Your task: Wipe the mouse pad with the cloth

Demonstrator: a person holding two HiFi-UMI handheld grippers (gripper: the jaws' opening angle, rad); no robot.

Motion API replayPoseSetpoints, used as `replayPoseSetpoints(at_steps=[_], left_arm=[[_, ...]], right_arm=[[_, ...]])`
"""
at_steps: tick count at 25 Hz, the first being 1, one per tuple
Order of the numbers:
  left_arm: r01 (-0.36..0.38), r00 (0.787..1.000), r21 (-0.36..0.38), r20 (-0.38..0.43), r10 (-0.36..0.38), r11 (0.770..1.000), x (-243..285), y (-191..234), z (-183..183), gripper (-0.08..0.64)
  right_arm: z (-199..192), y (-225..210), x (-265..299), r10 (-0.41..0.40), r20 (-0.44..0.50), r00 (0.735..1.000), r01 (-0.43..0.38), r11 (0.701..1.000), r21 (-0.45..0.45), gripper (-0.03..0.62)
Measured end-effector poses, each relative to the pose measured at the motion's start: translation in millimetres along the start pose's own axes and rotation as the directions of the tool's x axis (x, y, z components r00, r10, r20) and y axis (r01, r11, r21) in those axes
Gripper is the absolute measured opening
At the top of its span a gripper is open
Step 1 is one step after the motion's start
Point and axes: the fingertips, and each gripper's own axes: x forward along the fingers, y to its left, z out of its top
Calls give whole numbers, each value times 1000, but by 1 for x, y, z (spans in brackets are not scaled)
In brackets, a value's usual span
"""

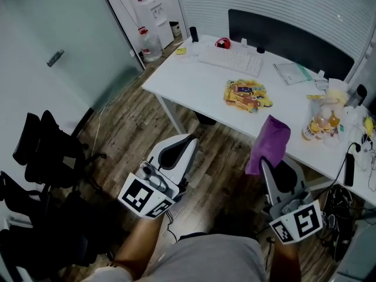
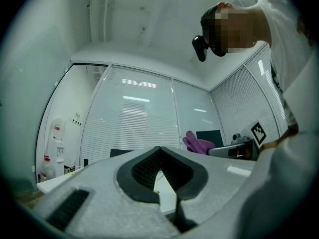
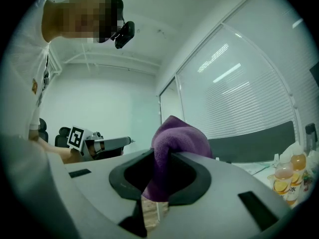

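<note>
Item: right gripper, fingers clamped on a purple cloth, which bunches up between them and stands above the tips. It is held over the wooden floor, short of the front edge of the white surface. Item: left gripper, fingers together with nothing between them, also over the floor and well apart from the surface. Item: a flat, colourful printed piece — likely the mouse pad — lying loose near the middle of the surface, just in front of a keyboard. Item: drink bottles, toward the right end of the surface. Hazards, as judged: the pad looks unanchored, so a firm wipe could drag it toward the keyboard or off the front edge unless the empty left gripper pins a corner. The cloth is pinched in a narrow bunch and could pull free under friction. A wide stroke to the right could knock the bottles.
</note>
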Motion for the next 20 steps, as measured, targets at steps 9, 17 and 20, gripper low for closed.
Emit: replayPoseSetpoints(at_steps=[9, 17, 20], left_arm=[[-27, 1000, 22, -8, 28, 999, 73, 13, -12, 15], [-58, 998, 24, -34, 59, 998, 111, 29, -30, 15], [-65, 997, 22, -48, 66, 998, 117, 37, -37, 15]], right_arm=[[-3, -72, 26, 47, -3, 999, -47, 999, -12, 71], [-14, -115, 49, 69, -20, 997, -69, 998, -1, 71], [-19, -122, 58, 75, -29, 997, -75, 997, 6, 71]])
